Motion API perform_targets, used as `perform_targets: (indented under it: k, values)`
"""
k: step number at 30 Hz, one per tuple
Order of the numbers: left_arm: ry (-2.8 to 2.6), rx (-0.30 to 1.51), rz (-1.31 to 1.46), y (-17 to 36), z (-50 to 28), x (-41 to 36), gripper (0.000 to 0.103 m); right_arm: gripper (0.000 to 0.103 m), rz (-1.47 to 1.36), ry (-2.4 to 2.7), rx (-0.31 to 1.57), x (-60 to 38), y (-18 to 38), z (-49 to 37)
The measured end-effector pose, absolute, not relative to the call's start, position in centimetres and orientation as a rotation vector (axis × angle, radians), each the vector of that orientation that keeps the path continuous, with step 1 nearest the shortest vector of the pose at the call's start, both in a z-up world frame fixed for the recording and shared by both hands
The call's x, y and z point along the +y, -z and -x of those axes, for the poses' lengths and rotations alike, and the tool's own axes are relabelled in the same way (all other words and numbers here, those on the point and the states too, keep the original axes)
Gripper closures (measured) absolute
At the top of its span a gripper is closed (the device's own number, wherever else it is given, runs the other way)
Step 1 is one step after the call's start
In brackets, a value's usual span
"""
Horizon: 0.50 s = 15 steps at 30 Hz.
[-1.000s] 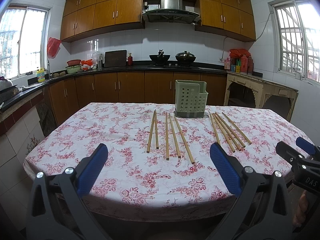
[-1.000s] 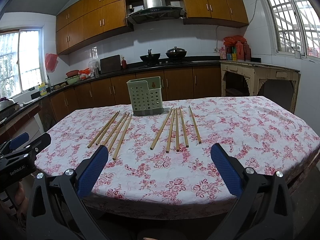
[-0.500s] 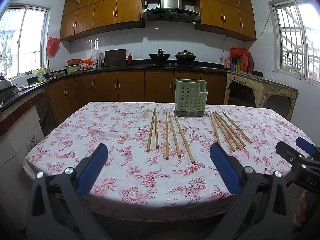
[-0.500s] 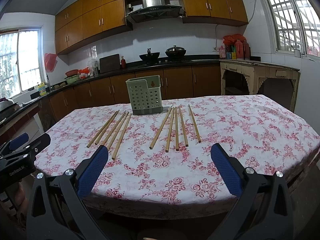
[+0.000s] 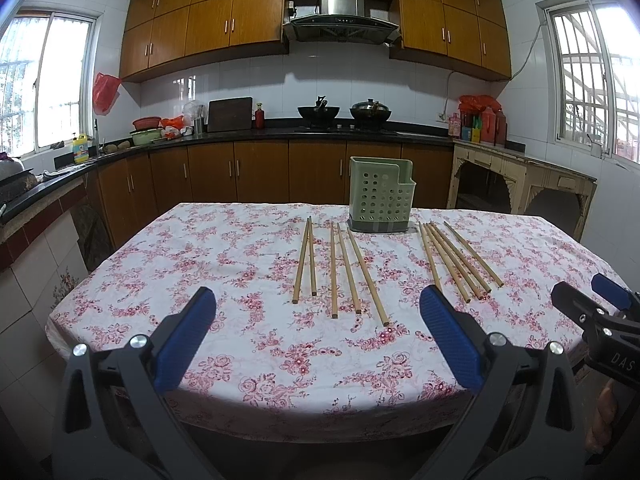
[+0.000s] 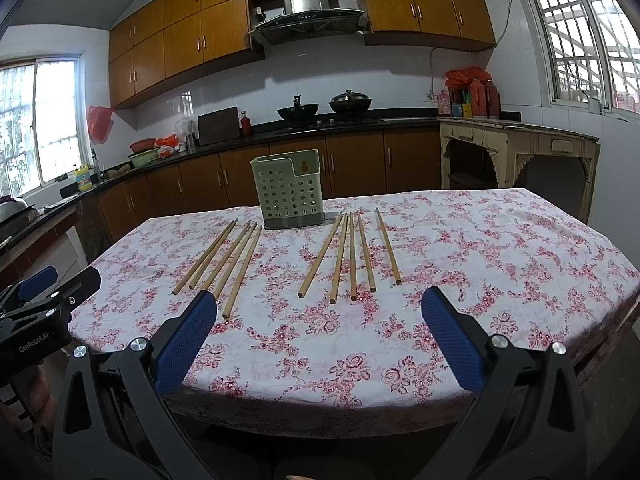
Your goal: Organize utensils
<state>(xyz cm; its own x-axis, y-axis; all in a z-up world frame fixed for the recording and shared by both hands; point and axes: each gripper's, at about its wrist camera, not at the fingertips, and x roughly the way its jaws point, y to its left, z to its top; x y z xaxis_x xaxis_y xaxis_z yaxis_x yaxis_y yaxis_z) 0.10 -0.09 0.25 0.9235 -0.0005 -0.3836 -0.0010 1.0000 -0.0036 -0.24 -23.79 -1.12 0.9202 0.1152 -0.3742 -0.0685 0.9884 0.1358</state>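
In the left wrist view, the left gripper [image 5: 318, 332] hangs at the bottom of the frame over the near edge of the table under its white cloth with red flowers [image 5: 224, 256], its blue-padded fingers [image 5: 184, 336] spread wide with nothing between them. Straight ahead, in the middle of that frame, lies the left group of five pale wooden chopsticks [image 5: 338, 268], flat on the cloth, their long axes running away from the tongs toward the pale green perforated plastic utensil holder [image 5: 380, 200], which stands upright at the far side of the table just beyond their far tips. To the right of centre lies the right group of five pale wooden chopsticks [image 5: 456, 260], fanned a little and also pointing from near to far. In the right wrist view that same right group [image 6: 352, 256] sits dead ahead of the right gripper [image 6: 320, 330], whose jaws are likewise wide and empty, while the left group [image 6: 224, 264] lies in the left half of the frame. I judge each gripper the nearer one for the bundle in front of it. Since the sticks point lengthwise at the tongs, a grasp probably calls for closing across a stick's width near its close end.
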Motion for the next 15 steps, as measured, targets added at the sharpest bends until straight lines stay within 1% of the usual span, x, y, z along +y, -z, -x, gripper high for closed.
perform_targets:
  k: [15]
  values:
    - [-0.002, 0.401, 0.012, 0.22, -0.15, 0.00, 0.004, 0.002, -0.122, -0.093, 0.395, -23.64, 1.06, 0.27]
